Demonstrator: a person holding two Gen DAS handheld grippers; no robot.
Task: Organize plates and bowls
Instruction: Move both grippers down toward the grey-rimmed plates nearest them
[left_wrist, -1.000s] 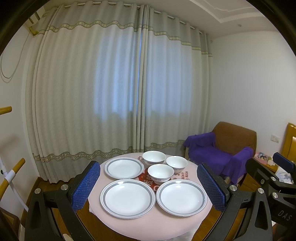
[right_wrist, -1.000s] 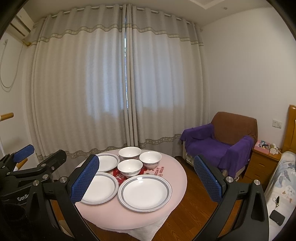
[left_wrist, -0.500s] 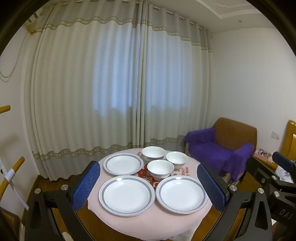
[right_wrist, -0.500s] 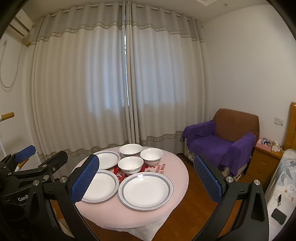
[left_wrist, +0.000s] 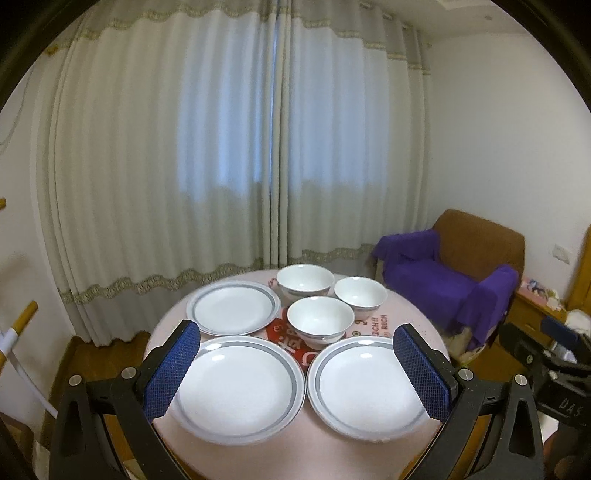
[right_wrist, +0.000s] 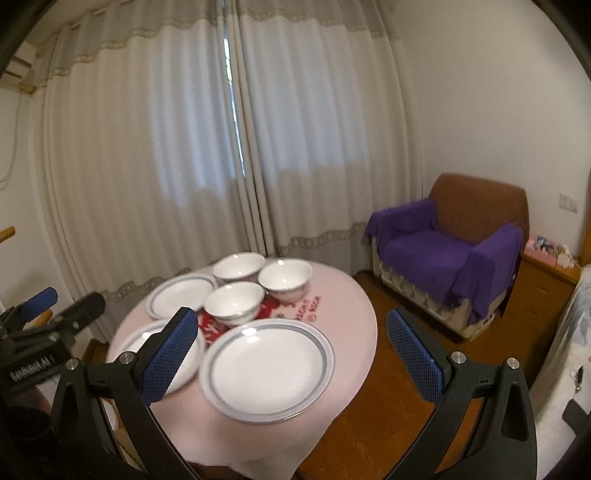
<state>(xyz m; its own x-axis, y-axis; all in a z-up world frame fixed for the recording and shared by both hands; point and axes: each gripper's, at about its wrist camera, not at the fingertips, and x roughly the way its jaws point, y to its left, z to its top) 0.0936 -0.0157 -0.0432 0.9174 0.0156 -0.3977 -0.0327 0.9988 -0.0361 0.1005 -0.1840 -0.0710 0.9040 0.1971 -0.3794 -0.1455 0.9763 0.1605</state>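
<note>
Nothing is organized yet, judging by the layout: three plates and three bowls all lie singly on the round table, which is draped in a pink cloth, and none is stacked on another. All the gathering is still to do.

In the left wrist view, the near left plate and the near right plate sit side by side at the front, their rims almost touching. The far plate lies behind the left one. The three bowls cluster at the back right: the front bowl stands on a red printed mat, with the back bowl and the right bowl just behind it, close together. Every plate and bowl looks empty, showing a clean white inside with a grey band near the rim.

The left gripper hangs above the near edge of the table with its blue pads spread wide, holding nothing. The right gripper is likewise wide apart and empty, hovering over the near right plate from the table's right side. That view is slightly blurred.

A sensible first move, I judge, would be nesting the bowls or lifting one near plate onto its neighbour.
</note>
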